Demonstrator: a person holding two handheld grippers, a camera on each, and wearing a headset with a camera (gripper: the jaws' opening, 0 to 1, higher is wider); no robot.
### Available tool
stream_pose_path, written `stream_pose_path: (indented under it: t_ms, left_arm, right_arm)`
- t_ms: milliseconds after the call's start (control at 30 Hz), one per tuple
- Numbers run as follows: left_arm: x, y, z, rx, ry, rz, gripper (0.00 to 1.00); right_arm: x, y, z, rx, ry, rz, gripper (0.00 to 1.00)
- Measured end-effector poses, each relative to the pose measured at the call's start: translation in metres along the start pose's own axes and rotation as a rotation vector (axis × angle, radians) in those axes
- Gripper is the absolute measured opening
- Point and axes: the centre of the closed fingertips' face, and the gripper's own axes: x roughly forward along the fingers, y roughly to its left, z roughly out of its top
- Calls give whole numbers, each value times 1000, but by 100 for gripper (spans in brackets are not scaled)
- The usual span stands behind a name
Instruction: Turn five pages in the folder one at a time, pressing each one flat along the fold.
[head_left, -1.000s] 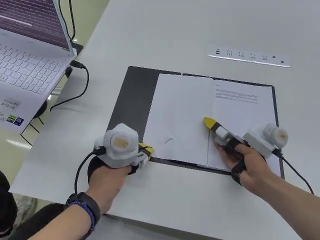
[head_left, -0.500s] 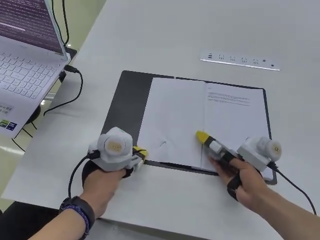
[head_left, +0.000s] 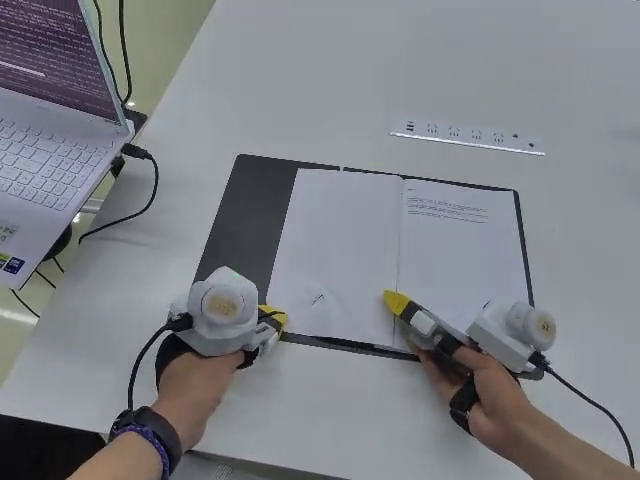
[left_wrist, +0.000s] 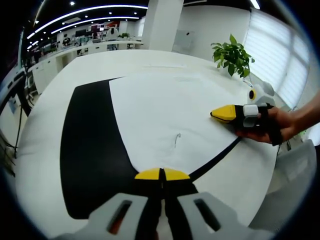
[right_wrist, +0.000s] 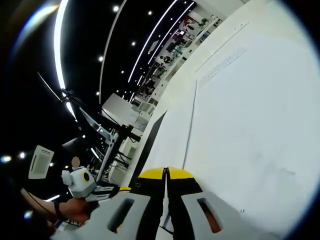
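The folder lies open on the white table, its black cover (head_left: 245, 215) bare at the left. A blank white page (head_left: 335, 250) lies left of the fold (head_left: 399, 250), and a page with printed lines (head_left: 460, 250) lies to the right. My right gripper (head_left: 393, 301) is shut, its yellow tips pressed on the paper at the fold near the folder's near edge; in its own view the tips (right_wrist: 165, 173) meet beside the fold (right_wrist: 190, 125). My left gripper (head_left: 272, 320) is shut, with its tips (left_wrist: 162, 174) resting on the black cover (left_wrist: 90, 150) at the near left corner.
An open laptop (head_left: 50, 90) stands at the far left with a black cable (head_left: 130, 200) trailing toward the folder. A white power strip (head_left: 470, 135) lies beyond the folder. The table's near edge runs just below both hands. A potted plant (left_wrist: 232, 55) stands far off.
My right gripper has slid along the fold toward the folder's near edge. The left gripper has stayed at the near left corner. The head camera has shifted.
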Motion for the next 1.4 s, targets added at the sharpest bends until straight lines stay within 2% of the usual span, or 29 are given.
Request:
stream_pose_path:
  t_ms: [433,667,967,1133,1233,1300,1400]
  left_arm:
    - [-1,0,0,3,-5,3,0]
    - [-1,0,0,3,-1,11,0]
    - [0,-2,0,28,35,40,0]
    - [0,-5,1,74,77,55,0]
    - [-1,-10,1,53,88,43,6]
    - [-1,-14,0,44,91,37,11]
    - [-3,-22,1,60,99,43,17]
  right_arm:
    - [-14,7,-18,12,8,1,0]
    - [-18,7,-21,23,0,-10,0]
    - [-19,6,-22,37,-16,-61,0]
    - [-21,8,-21,36,2,-83,0]
    - [-28,13,-20,28,2,-79,8]
    - [-36,17,-14,13,-23,-82,14]
    - [-52,20,-8,-8,-51,-89,17]
